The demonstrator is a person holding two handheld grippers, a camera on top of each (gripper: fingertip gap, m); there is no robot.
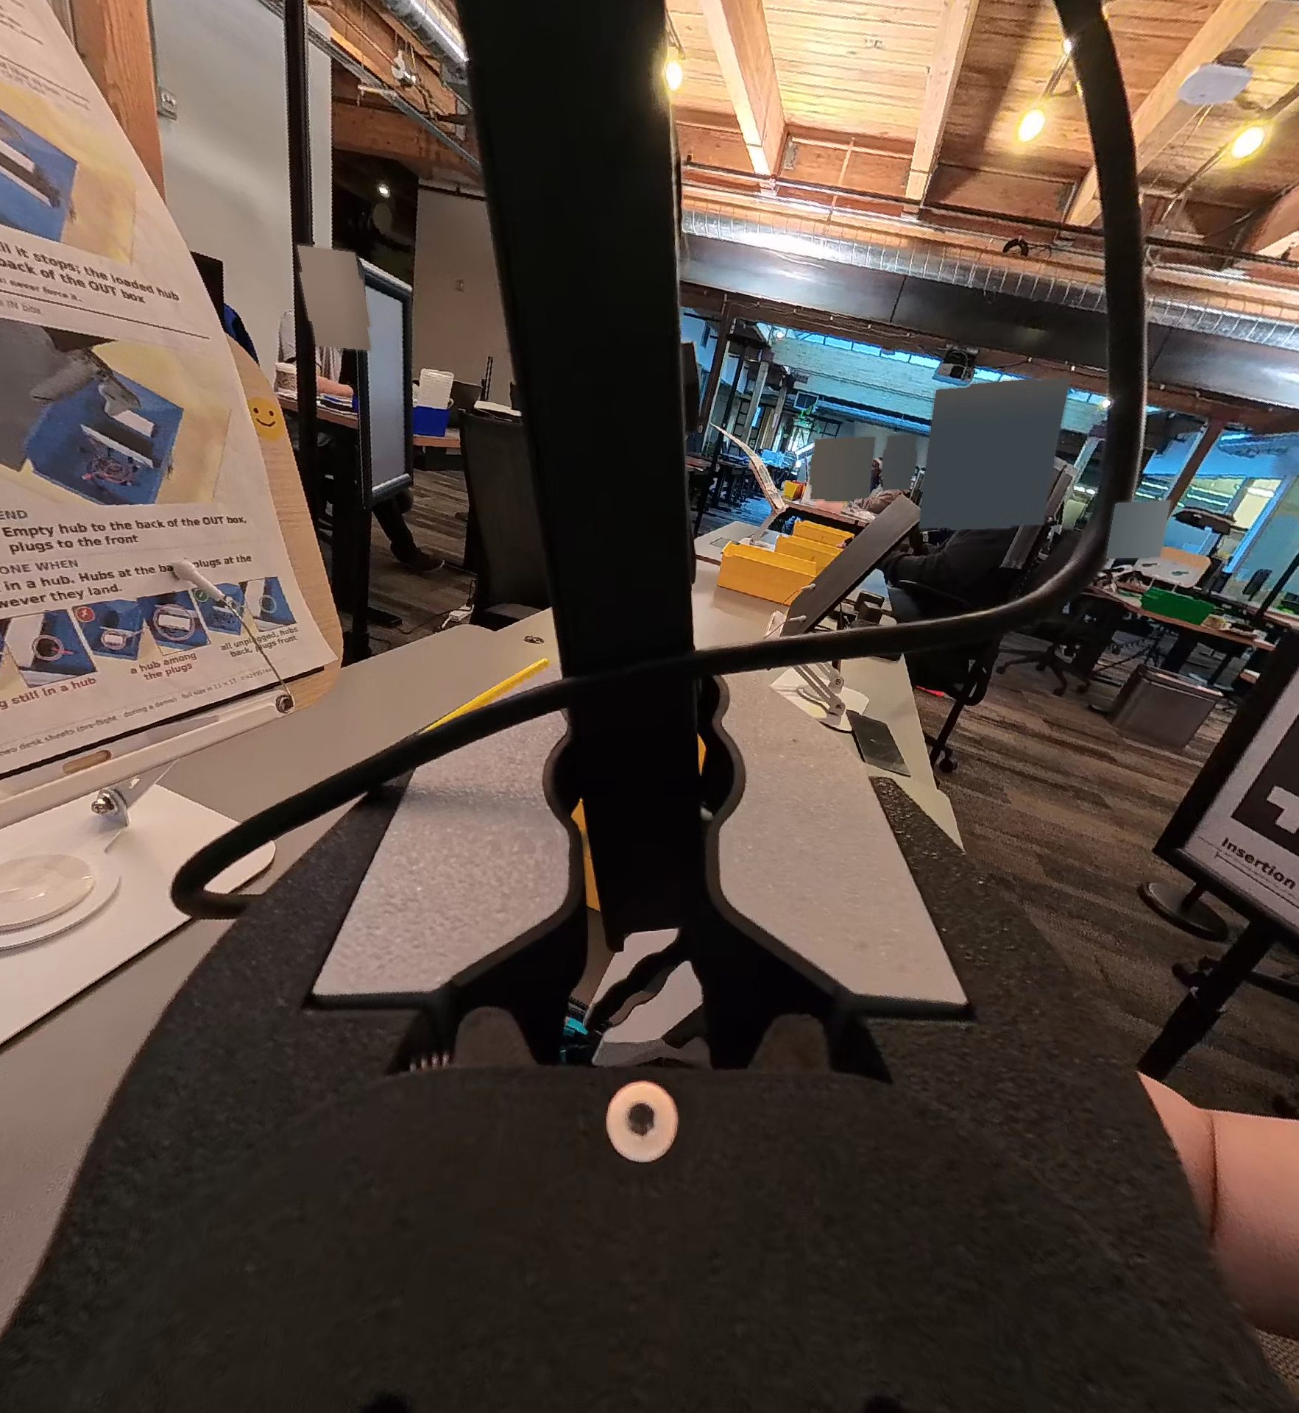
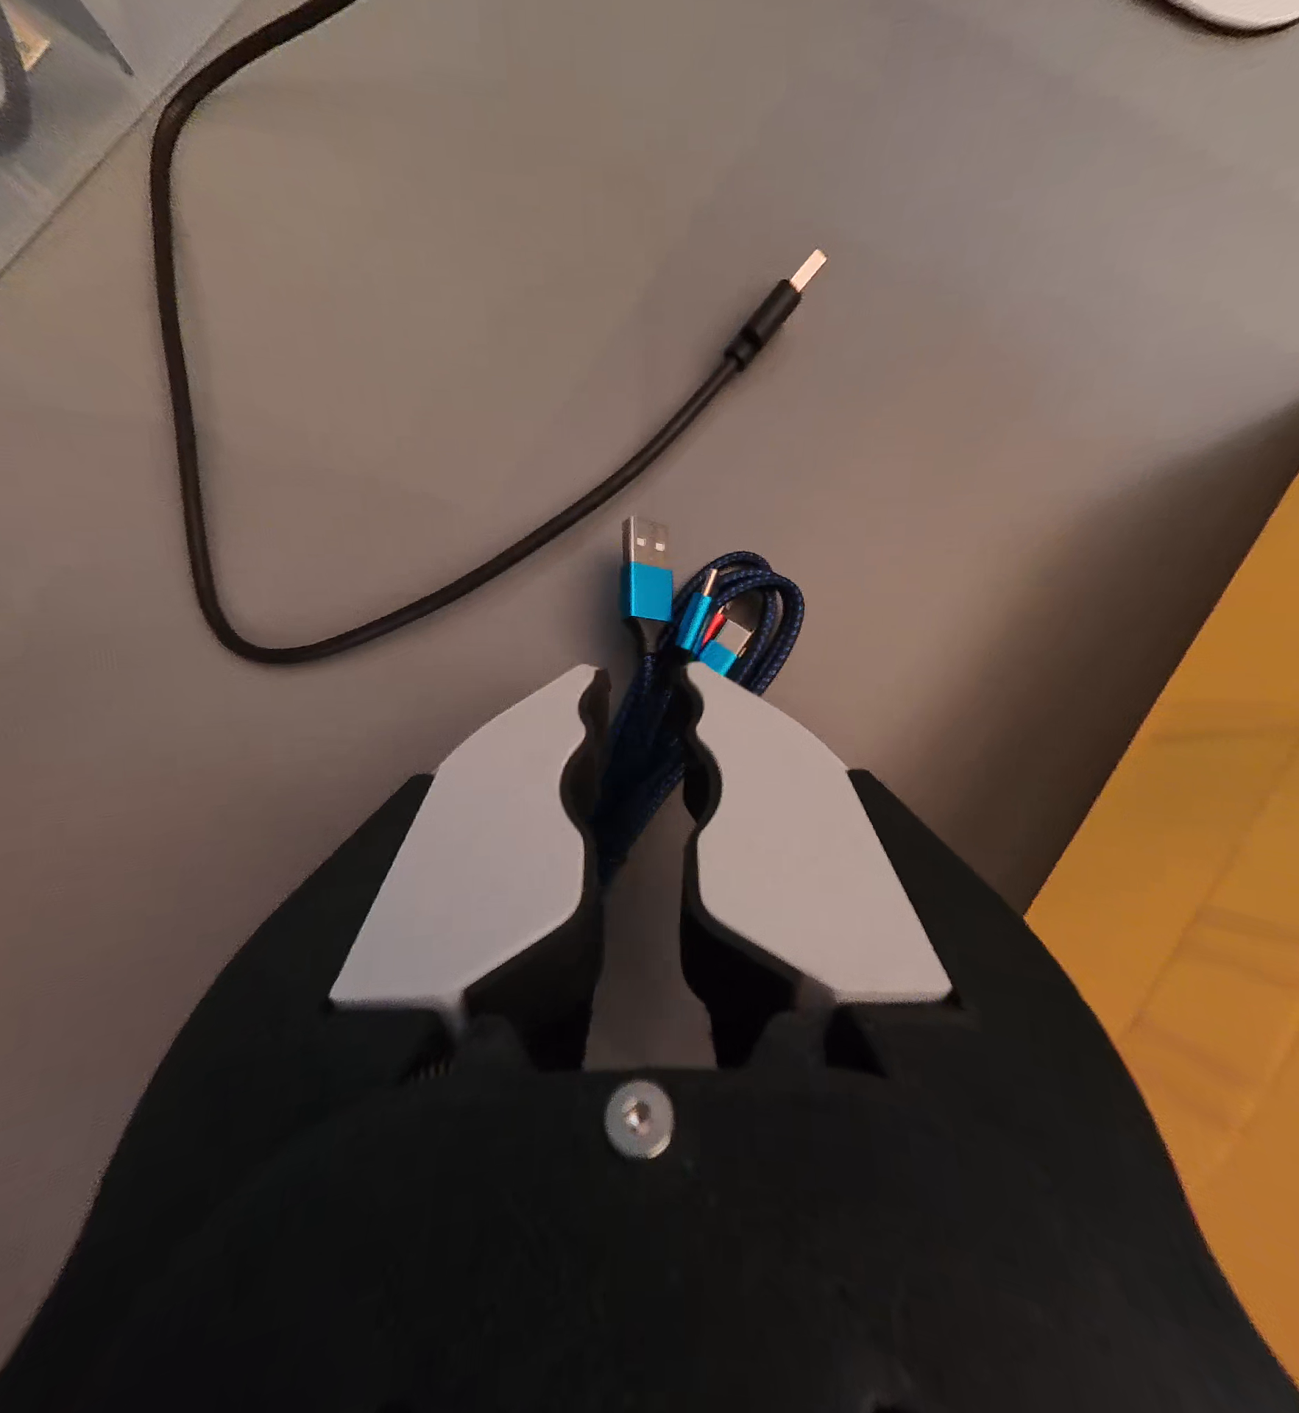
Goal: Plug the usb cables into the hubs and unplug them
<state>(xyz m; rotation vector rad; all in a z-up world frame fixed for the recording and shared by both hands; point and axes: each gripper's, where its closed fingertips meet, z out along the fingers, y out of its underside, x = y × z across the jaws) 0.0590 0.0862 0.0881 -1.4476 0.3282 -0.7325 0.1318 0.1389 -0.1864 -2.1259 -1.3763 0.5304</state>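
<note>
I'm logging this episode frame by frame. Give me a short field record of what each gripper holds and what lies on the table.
left gripper: shut on a long black hub, held upright
hub cable: black, loops from the hub down to the table
right gripper: shut on a bundled blue cable, its USB-A plug pointing forward
loose on table: black cable, its plug unplugged
plugged in: nothing visible
beside table: instruction sheet on a stand

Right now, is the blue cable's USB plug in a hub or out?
Out. The blue cable's USB plug shows bare metal, free above the table, held bundled in the right gripper.
</note>
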